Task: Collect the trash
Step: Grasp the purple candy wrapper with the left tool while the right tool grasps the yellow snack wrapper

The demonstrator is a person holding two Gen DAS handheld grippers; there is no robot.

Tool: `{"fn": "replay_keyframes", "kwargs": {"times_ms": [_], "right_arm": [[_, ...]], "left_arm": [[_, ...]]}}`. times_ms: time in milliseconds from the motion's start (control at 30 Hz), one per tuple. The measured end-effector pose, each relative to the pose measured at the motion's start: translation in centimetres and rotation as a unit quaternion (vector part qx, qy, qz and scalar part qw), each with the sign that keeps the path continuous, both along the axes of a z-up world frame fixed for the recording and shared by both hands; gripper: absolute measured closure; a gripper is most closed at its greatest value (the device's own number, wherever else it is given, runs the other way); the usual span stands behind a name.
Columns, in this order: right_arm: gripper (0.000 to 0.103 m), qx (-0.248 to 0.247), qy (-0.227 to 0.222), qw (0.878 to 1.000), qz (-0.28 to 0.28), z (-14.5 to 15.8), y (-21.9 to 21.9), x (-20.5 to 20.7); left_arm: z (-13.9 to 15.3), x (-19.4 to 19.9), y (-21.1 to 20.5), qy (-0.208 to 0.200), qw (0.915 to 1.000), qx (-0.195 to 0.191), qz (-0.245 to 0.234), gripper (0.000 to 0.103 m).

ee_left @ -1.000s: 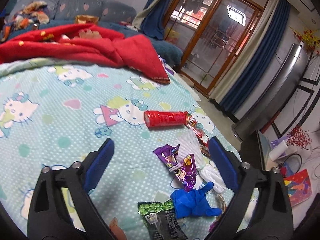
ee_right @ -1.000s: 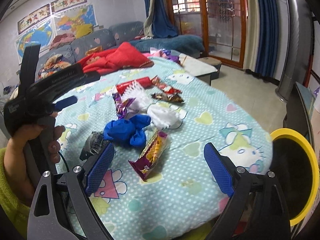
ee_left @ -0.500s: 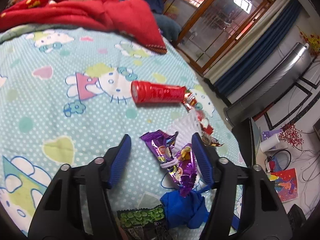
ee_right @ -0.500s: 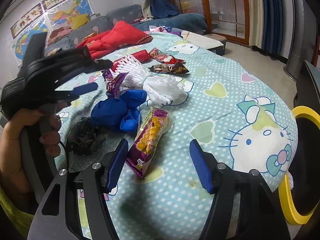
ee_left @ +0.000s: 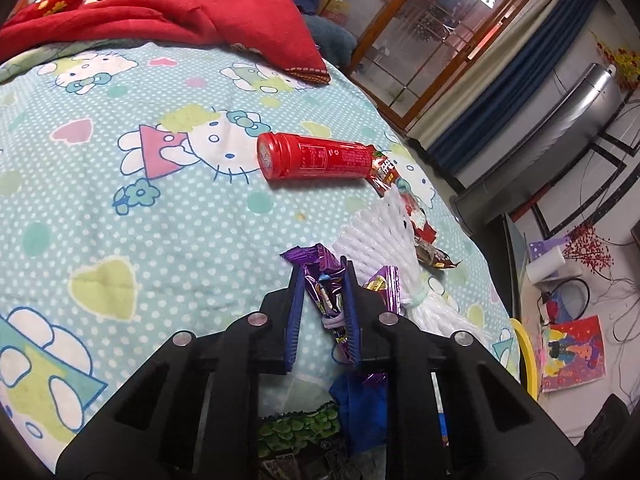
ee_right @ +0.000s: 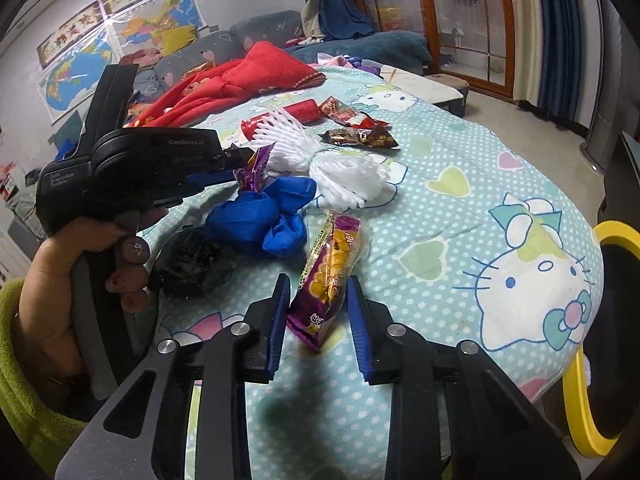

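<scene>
Trash lies on a Hello Kitty sheet. My left gripper is shut on a purple snack wrapper; it also shows in the right wrist view. My right gripper is partly closed around a purple and yellow snack packet, with its fingers close on both sides and small gaps left. A red tube, white foam netting, a crumpled blue glove, a black wrapper and red and brown wrappers lie nearby.
A red blanket lies at the far side of the bed. A yellow-rimmed bin stands off the bed's right edge. A sofa and wall maps are behind. A silver tower fan stands by the curtains.
My left gripper moved forward and closed on the purple wrapper. My right gripper moved to the purple and yellow packet and narrowed around it.
</scene>
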State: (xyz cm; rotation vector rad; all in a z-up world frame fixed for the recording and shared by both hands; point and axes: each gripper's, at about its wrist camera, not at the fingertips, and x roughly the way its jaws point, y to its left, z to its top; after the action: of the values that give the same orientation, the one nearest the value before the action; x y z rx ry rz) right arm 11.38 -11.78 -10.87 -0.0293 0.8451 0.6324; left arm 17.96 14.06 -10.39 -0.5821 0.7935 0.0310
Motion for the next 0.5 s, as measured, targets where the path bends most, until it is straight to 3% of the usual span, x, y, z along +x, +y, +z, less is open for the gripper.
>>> {"fn": "replay_keyframes", "kwargs": {"times_ms": [133, 500], "right_arm": [[0.079, 0.003, 0.001, 1.0, 0.001, 0.1, -0.1, 0.0], [0.086, 0.007, -0.009, 1.0, 0.01, 1.1, -0.5, -0.4]], "left_arm": [[0.3, -0.7, 0.3, -0.011, 0.9999, -0.012, 0.0, 0.097], [3.1, -3.2, 0.5, -0.063, 0.998, 0.005, 0.005, 0.098]]}}
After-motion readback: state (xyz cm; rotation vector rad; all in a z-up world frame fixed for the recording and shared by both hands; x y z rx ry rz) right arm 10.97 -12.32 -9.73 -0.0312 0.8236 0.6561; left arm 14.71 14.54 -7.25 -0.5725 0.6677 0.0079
